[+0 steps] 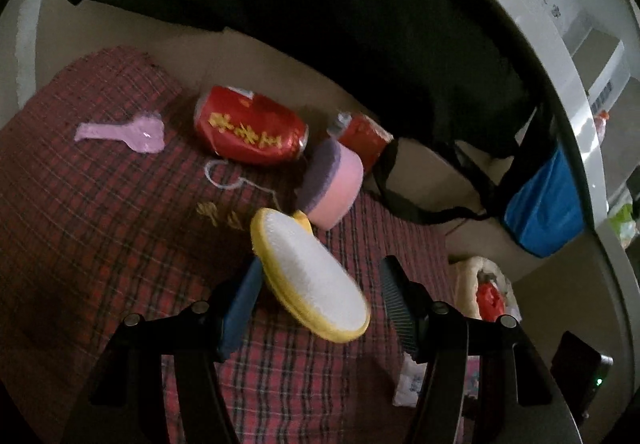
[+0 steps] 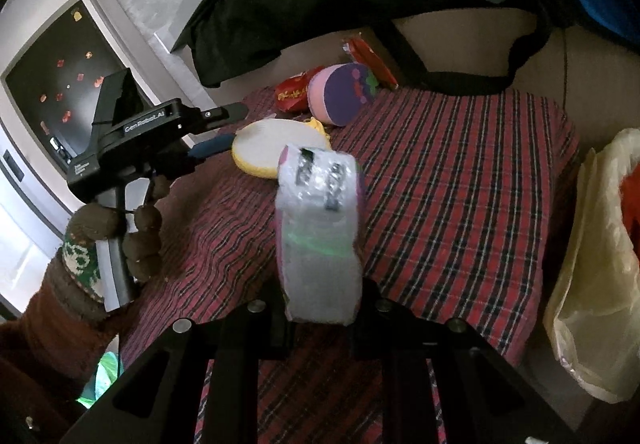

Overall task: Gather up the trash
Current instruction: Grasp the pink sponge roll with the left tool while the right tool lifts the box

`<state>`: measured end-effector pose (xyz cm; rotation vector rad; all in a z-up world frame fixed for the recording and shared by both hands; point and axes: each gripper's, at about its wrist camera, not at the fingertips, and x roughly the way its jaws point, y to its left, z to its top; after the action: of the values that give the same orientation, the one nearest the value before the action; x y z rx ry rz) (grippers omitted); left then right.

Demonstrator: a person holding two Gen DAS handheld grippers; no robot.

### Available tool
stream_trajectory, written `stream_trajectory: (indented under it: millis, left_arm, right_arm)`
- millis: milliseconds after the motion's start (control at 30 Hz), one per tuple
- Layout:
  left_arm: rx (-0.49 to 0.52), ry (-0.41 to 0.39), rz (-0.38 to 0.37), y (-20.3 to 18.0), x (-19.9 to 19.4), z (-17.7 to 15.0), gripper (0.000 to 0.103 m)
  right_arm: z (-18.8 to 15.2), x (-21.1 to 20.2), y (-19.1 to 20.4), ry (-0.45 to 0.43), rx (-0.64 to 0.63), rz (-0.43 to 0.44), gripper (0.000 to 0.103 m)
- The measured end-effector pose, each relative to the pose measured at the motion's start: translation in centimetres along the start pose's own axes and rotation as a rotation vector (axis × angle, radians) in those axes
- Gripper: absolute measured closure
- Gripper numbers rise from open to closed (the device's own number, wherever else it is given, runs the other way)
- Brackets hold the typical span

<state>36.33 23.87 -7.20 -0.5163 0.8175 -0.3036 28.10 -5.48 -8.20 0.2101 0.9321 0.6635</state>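
On a red plaid cloth [image 1: 100, 224] lie a crumpled red packet with gold lettering [image 1: 250, 125], a smaller red packet [image 1: 364, 137], a lilac plastic scrap [image 1: 124, 133], a pink and purple round sponge [image 1: 332, 183] and a white oval pad with a yellow rim [image 1: 312, 276]. My left gripper [image 1: 322, 268] is open around the oval pad, which leans by the blue left finger [image 1: 240, 304] and stays clear of the right one. In the right wrist view, my right gripper [image 2: 324, 308] is shut on a crumpled clear plastic wrapper [image 2: 320, 228] held above the cloth. The left gripper [image 2: 218, 129] shows there too, in a gloved hand [image 2: 132, 236].
A black bag [image 1: 320, 3] hangs over the back of the cloth, its strap [image 1: 420, 211] trailing right. A blue bag [image 1: 544, 203] sits at the right. A pale plastic bag [image 2: 592, 264] holding something red stands beside the cloth's right edge. A thin thread [image 1: 232, 179] lies near the packet.
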Motion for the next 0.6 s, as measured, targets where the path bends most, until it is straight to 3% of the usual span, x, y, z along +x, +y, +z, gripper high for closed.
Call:
stream_trajectory:
  millis: [233,467,567,600]
  left_arm:
    - [0.01,0.02,-0.01,-2.2,1.4,-0.3,0.043]
    - [-0.06,0.027,0.078,-2.6,2.9,1.1,0.046]
    - [-0.041,0.041,0.109,-2.1,2.6,0.7,0.046]
    - [-0.024,0.035,0.112,-2.0,2.1,0.4,0.046]
  right_arm:
    - [-0.8,-0.2,-1.0,0.004,0.021,0.014,0.085]
    - [-1.2,-0.5,-1.1,-0.002,0.007,0.018,0.083]
    - [-1.5,-1.5,-0.5,-0.021,-0.053,-0.003,0.08]
    - [-1.5,-1.9,-0.4,-0.029,-0.074,-0.01,0.075]
